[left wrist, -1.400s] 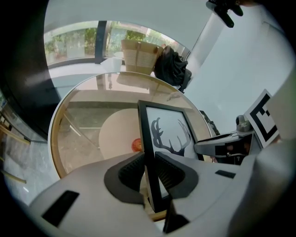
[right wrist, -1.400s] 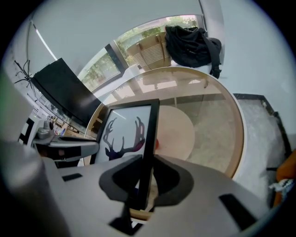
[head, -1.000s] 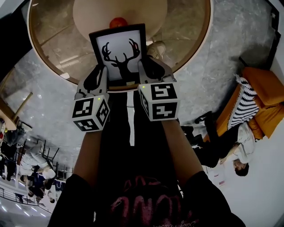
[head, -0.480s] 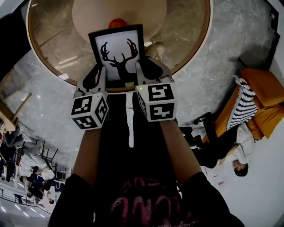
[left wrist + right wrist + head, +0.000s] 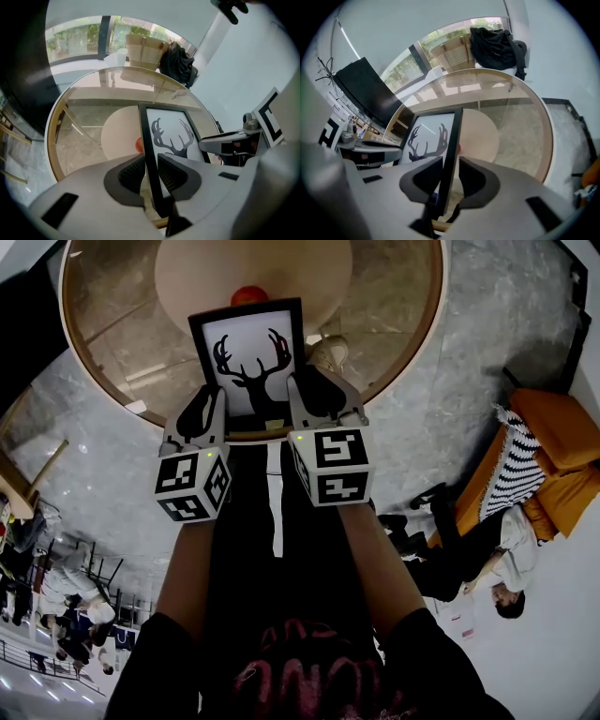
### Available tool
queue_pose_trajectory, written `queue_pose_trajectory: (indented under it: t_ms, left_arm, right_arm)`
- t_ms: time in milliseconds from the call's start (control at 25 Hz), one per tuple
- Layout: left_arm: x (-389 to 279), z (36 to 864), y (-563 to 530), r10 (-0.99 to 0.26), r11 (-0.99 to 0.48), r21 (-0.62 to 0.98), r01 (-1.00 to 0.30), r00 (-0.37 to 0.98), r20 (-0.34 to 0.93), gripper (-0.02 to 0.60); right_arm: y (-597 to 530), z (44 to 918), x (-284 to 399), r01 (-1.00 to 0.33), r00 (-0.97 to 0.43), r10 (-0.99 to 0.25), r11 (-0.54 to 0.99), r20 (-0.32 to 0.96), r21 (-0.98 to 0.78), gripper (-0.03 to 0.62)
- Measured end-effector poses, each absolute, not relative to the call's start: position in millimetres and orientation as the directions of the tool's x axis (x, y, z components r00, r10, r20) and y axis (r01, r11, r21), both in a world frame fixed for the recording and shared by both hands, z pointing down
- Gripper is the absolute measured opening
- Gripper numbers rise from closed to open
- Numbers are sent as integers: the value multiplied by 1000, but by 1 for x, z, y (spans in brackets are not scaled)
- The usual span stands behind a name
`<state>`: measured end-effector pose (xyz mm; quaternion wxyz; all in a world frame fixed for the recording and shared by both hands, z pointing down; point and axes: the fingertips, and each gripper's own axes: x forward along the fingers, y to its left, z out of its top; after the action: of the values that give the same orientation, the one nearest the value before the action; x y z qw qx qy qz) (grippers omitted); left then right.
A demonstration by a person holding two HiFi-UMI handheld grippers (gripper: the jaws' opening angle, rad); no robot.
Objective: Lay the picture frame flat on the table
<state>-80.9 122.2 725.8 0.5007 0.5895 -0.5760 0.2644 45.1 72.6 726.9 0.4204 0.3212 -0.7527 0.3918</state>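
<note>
The picture frame (image 5: 251, 357), black-edged with a deer-antler silhouette on white, is over the near edge of the round glass table (image 5: 403, 343), its face turned up toward me. My left gripper (image 5: 210, 411) is shut on the frame's lower left edge (image 5: 151, 159). My right gripper (image 5: 307, 395) is shut on the lower right edge (image 5: 449, 154). Each gripper view shows the black edge (image 5: 146, 140) pinched between the two pads, with the other gripper (image 5: 225, 143) across the print. The frame's bottom edge is hidden behind the jaws, so I cannot tell whether it touches the glass.
A small red object (image 5: 248, 294) sits just behind the frame, over the table's beige round base (image 5: 187, 273). An orange sofa (image 5: 558, 460) and a person lying on the floor (image 5: 492, 563) are to the right. A black bag (image 5: 497, 44) and a woven chair (image 5: 143, 47) stand beyond the table.
The frame and both grippers have drifted slightly lower in the head view, toward me. Both grips on the frame's sides are unchanged.
</note>
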Motion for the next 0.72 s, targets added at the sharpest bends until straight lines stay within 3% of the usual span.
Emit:
queue_pose_trajectory:
  t_ms: [400, 720]
  left_arm:
    - [-82, 701, 108, -467, 141, 282, -949, 187, 865, 74]
    - [-86, 670, 97, -513, 123, 274, -954, 175, 840, 15]
  right_arm:
    - [61, 703, 46, -820, -431, -229, 504, 873, -273, 82]
    - [48, 667, 39, -811, -452, -294, 528, 842, -251, 26]
